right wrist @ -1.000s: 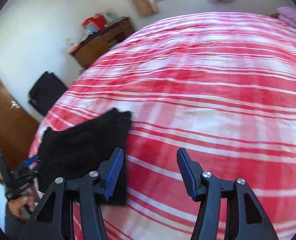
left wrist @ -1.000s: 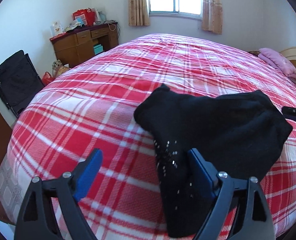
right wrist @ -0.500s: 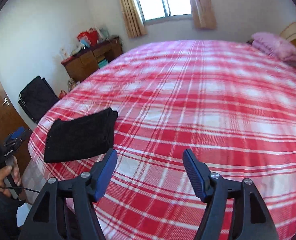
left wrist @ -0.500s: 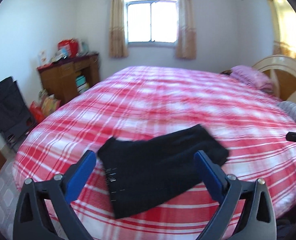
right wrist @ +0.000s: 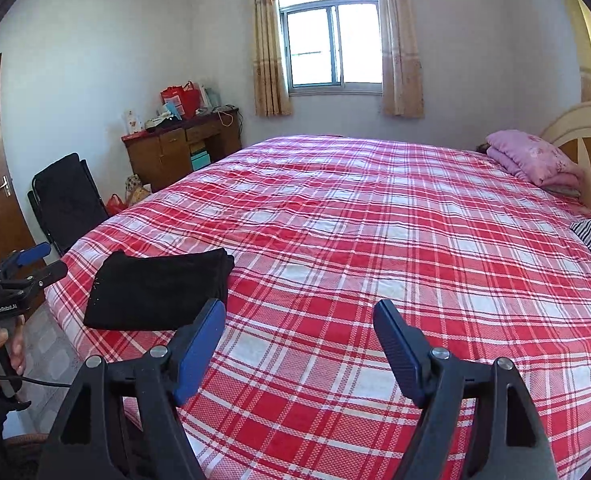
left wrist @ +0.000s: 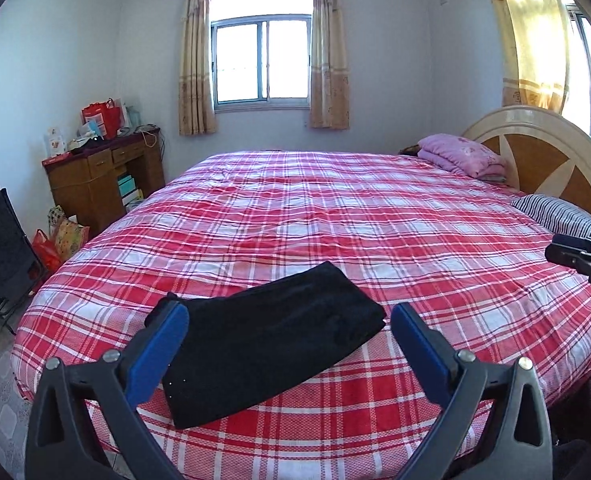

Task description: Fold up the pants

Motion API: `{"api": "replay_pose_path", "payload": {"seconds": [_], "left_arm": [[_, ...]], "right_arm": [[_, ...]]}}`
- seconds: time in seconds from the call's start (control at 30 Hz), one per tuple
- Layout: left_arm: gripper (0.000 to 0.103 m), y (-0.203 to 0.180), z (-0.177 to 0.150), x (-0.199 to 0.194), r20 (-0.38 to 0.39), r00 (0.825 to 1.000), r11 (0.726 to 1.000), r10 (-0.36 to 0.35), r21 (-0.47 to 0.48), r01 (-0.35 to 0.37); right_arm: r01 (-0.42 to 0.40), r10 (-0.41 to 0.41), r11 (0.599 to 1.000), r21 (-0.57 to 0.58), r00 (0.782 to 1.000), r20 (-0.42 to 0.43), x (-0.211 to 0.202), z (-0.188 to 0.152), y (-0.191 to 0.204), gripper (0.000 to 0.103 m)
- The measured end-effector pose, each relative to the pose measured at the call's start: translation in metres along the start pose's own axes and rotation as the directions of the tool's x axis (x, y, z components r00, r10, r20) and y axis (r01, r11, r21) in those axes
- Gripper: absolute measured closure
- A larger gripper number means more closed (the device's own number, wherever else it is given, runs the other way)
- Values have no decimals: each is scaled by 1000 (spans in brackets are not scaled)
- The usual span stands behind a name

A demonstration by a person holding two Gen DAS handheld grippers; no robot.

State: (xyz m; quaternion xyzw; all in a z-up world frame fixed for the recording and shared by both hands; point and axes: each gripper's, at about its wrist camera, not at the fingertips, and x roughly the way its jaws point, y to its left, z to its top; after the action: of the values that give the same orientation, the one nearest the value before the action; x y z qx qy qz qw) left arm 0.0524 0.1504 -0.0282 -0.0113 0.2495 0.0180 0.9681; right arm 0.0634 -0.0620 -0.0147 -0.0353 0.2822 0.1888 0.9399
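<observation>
1. Left wrist view: the black pants (left wrist: 271, 344) lie folded into a compact slab on the red plaid bed (left wrist: 335, 216), just ahead of the left tool (left wrist: 289, 332) and below it.
2. The left tool's blue jaws have just been opening and stand wide apart; nothing is clamped between them, the pants only showing through the gap.
3. Right wrist view: the pants (right wrist: 159, 290) lie ahead and left of the right tool (right wrist: 299, 332), near the bed's corner.
4. The right tool's jaws have also just been opening and stand apart over bare plaid.
5. Farther off beyond both tools: a pink quilt (left wrist: 461, 156), a striped pillow (left wrist: 559, 216), a wooden desk (right wrist: 183, 152).
</observation>
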Motion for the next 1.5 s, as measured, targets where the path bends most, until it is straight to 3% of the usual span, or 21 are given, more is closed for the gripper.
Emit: {"api": "replay_pose_path", "payload": {"seconds": [1.5], "left_arm": [[0, 0, 4, -10, 25, 999, 1000, 30, 5, -30]], "right_arm": [[-10, 10, 999, -33, 1000, 8, -6, -3, 12, 25]]}}
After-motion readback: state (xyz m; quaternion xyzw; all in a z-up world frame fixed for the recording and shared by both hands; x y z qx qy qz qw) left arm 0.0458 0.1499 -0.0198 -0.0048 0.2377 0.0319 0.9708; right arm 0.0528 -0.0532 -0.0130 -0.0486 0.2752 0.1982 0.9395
